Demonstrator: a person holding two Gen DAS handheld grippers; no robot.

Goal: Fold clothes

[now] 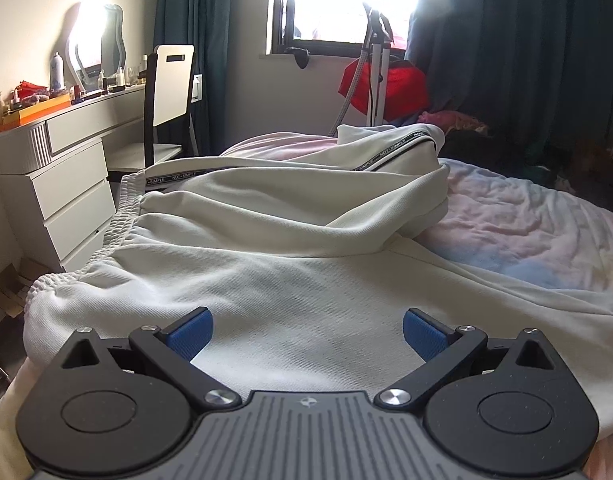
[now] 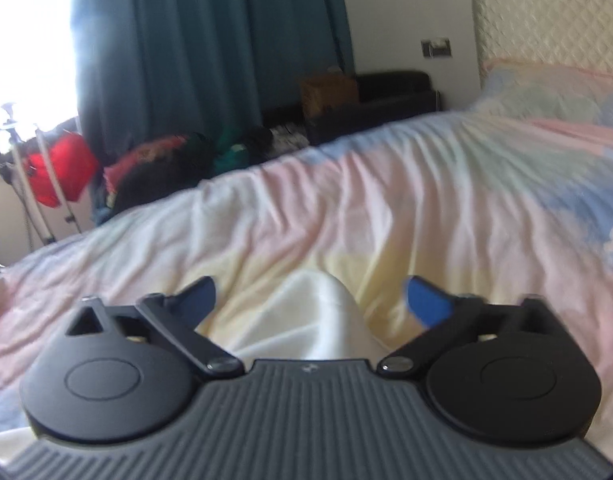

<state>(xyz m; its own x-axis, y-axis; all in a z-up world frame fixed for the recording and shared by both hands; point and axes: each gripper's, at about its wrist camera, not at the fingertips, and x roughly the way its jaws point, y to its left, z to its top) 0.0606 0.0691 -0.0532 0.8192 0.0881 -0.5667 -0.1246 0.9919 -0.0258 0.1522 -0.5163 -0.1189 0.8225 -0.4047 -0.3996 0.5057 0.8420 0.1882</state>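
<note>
White sweatpants (image 1: 282,240) with a black lettered side stripe lie rumpled on the bed, elastic waistband at the left, one leg folded over toward the far side. My left gripper (image 1: 308,330) hovers over the near part of the cloth, open, its blue pads (image 1: 190,334) wide apart with nothing between them. In the right wrist view, a peaked white corner of the garment (image 2: 310,316) lies on the pastel bedspread (image 2: 346,200). My right gripper (image 2: 310,300) stands open above it, and the pads do not touch the cloth.
A white dresser (image 1: 62,184) with bottles and a chair (image 1: 166,104) stand left of the bed. A garment steamer stand with a red bag (image 1: 382,84) is by the window. Dark clothes are heaped by the teal curtains (image 2: 210,48). Pillows and headboard (image 2: 554,32) are at the far right.
</note>
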